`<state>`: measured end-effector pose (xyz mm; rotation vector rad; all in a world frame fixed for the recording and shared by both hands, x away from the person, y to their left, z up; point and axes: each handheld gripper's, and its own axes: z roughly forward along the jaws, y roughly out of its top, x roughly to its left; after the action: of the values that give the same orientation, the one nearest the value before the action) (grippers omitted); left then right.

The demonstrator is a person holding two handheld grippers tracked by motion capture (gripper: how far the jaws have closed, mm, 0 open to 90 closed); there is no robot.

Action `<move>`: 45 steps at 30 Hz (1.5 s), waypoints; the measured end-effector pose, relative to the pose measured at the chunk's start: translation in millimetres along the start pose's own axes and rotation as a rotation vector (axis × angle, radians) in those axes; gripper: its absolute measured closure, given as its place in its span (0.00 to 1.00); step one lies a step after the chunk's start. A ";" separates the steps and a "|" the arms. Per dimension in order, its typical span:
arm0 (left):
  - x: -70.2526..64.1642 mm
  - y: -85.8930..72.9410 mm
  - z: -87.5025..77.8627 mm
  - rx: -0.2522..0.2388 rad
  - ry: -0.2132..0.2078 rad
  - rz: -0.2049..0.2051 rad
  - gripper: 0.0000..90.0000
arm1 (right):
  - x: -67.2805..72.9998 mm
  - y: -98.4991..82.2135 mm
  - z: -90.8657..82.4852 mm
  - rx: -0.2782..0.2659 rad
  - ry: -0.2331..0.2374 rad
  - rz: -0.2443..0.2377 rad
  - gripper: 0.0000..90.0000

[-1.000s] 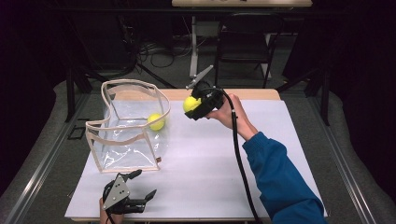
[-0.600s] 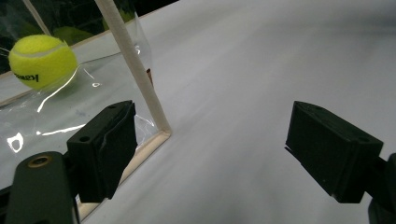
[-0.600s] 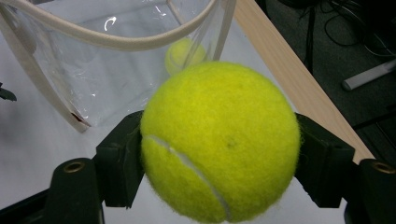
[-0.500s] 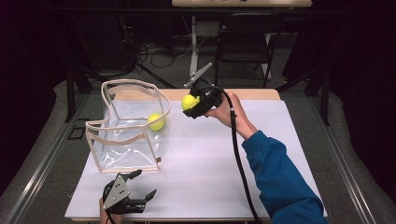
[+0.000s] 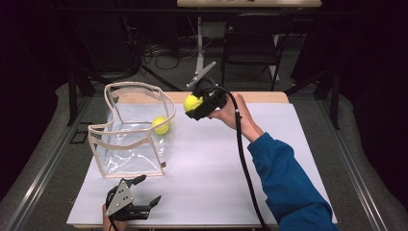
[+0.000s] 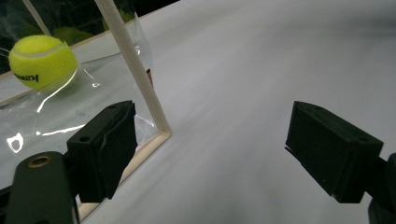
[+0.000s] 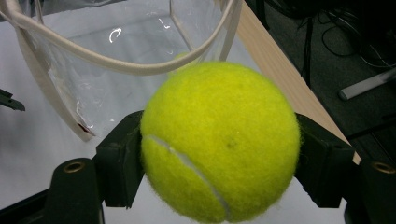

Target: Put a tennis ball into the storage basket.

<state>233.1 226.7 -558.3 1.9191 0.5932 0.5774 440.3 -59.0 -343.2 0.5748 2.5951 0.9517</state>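
Note:
My right gripper (image 5: 194, 106) is shut on a yellow tennis ball (image 7: 219, 140), held in the air just right of the bag's rim, above the table's far side. The clear plastic bag (image 5: 127, 139) with beige trim (image 7: 116, 63) stands open on the left of the white table. A second tennis ball (image 5: 161, 125) lies inside it against the right wall, and shows through the plastic in the left gripper view (image 6: 42, 60). My left gripper (image 5: 150, 188) rests at the near edge by the bag's front corner (image 6: 163, 133), jaws open with nothing between them.
The white tabletop (image 5: 231, 163) stretches bare to the right of the bag. A wooden strip (image 5: 262, 97) runs along the far edge. Behind the table stand a dark chair (image 5: 255, 43), a metal stand (image 5: 199, 57) and floor cables. The right gripper's black cable (image 5: 243, 159) crosses the table.
The right gripper with its ball has drifted slightly left toward the bag's rim. The left gripper and the bag have not moved.

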 end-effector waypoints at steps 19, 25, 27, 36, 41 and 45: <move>0.0 0.0 -0.1 -0.002 0.001 -0.002 0.18 | 5.6 11.8 -4.6 -0.025 0.006 -0.012 0.29; 0.0 0.0 -0.1 -0.001 0.000 -0.001 0.18 | 7.3 14.6 -6.3 -0.036 0.010 -0.020 0.29; -0.1 0.0 0.1 -0.001 -0.001 -0.003 0.18 | 8.1 15.7 -6.9 -0.035 0.008 -0.023 0.29; 0.0 -0.1 0.1 -0.001 -0.003 -0.005 0.18 | 10.9 21.6 -7.6 -0.051 0.009 -0.033 0.29; 0.2 -0.2 0.1 -0.003 -0.003 -0.005 0.18 | 12.8 25.1 -7.0 -0.057 0.011 -0.039 0.29; 0.2 -0.2 0.1 -0.003 -0.004 -0.005 0.18 | 14.2 28.1 -7.2 -0.062 0.012 -0.040 0.29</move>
<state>233.3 226.9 -558.5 1.9153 0.5940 0.5704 432.2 -36.5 -321.3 0.5006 2.5675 1.0212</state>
